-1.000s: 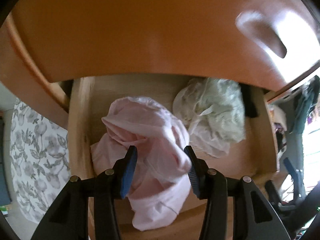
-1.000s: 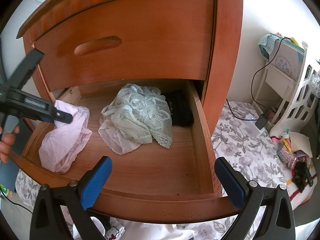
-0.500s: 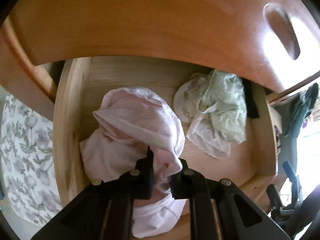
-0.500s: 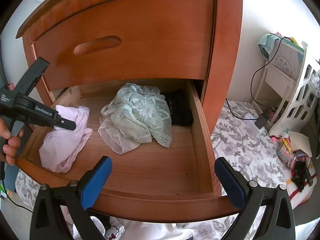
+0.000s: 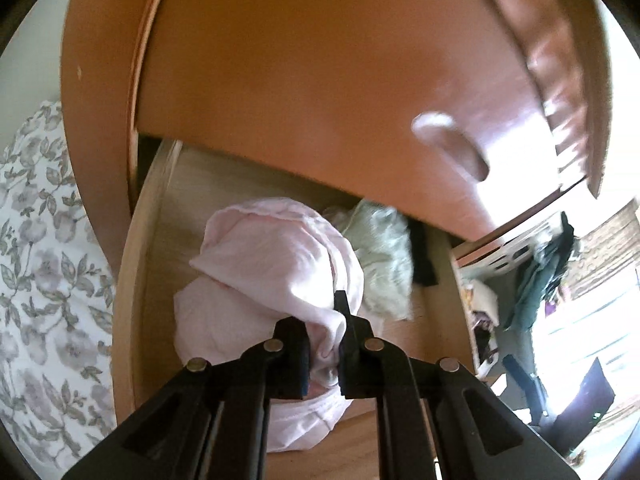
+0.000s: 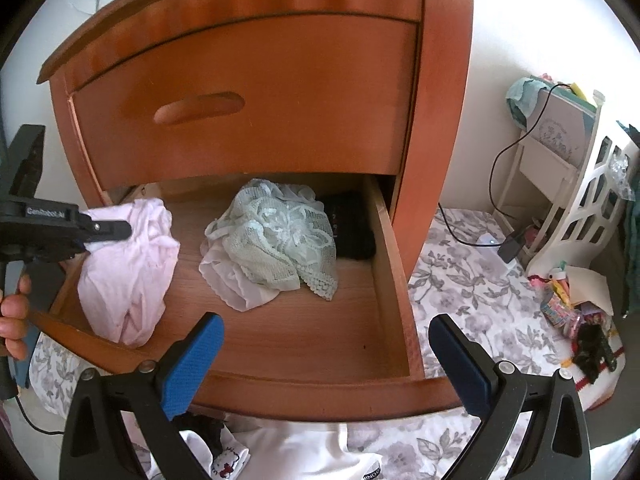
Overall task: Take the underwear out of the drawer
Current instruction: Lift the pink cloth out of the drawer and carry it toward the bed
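At 9 o'clock in the drawer (image 6: 392, 264), your left gripper (image 5: 324, 344) is clamped on the pink underwear (image 6: 128, 272), lace pile (image 6: 276, 240) mid-drawer, right gripper (image 6: 326, 364) jaws wide, empty.

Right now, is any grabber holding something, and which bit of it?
The left gripper pinches the pink underwear by a bunched fold near its top. The right gripper holds nothing.

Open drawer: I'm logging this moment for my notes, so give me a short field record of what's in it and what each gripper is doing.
drawer: open, wooden
left gripper: shut on pink underwear, at drawer's left side
right gripper: open, empty, in front of drawer
middle: pale green lace underwear on white garment
back right: black garment
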`<state>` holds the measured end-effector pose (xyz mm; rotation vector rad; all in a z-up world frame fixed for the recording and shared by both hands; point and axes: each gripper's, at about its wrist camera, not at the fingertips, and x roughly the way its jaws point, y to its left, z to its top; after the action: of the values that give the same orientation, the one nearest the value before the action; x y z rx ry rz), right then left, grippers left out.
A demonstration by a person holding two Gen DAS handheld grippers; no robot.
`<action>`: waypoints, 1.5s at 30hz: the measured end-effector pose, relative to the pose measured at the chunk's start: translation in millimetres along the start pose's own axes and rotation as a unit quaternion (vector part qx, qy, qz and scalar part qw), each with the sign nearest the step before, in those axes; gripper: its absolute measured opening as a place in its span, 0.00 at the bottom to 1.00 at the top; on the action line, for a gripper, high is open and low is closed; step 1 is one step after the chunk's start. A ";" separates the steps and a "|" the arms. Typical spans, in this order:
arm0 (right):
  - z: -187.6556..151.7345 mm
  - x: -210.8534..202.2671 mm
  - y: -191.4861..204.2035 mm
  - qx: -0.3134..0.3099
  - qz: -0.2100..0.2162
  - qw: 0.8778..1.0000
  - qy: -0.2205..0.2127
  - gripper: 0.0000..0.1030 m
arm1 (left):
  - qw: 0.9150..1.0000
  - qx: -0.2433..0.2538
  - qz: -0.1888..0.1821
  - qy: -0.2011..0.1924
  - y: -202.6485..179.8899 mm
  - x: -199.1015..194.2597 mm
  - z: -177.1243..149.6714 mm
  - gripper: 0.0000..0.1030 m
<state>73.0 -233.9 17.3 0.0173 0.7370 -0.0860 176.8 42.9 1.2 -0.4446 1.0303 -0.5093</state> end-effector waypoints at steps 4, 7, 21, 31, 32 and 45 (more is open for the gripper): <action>-0.5 -11.3 0.3 0.002 -0.002 1.000 -0.006 1.00 | 0.999 0.020 -0.020 -0.036 -16.2 -26.6 -3.3 0.09; -0.5 -22.5 0.8 0.002 -0.003 1.000 -0.013 1.00 | 0.996 0.037 -0.032 -0.068 -30.1 -54.5 -6.3 0.09; -4.5 -86.6 3.3 0.011 -0.004 0.999 -0.052 1.00 | 0.978 0.085 -0.061 -0.179 -81.1 -175.6 -32.8 0.09; -15.3 -119.5 6.0 0.013 -0.002 0.998 -0.067 1.00 | 0.975 0.079 -0.067 -0.195 -81.6 -214.0 -66.6 0.09; -16.0 -122.1 6.2 0.014 -0.002 0.998 -0.069 1.00 | 0.976 0.076 -0.066 -0.194 -80.9 -215.4 -71.4 0.09; -32.9 -138.1 13.5 0.006 -0.002 0.998 -0.061 1.00 | 0.989 0.037 -0.033 -0.136 -61.8 -193.1 -115.9 0.10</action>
<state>-49.7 -209.0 85.5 0.0225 0.6140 -0.0949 -18.8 95.0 117.8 -0.4684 0.7342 -0.5278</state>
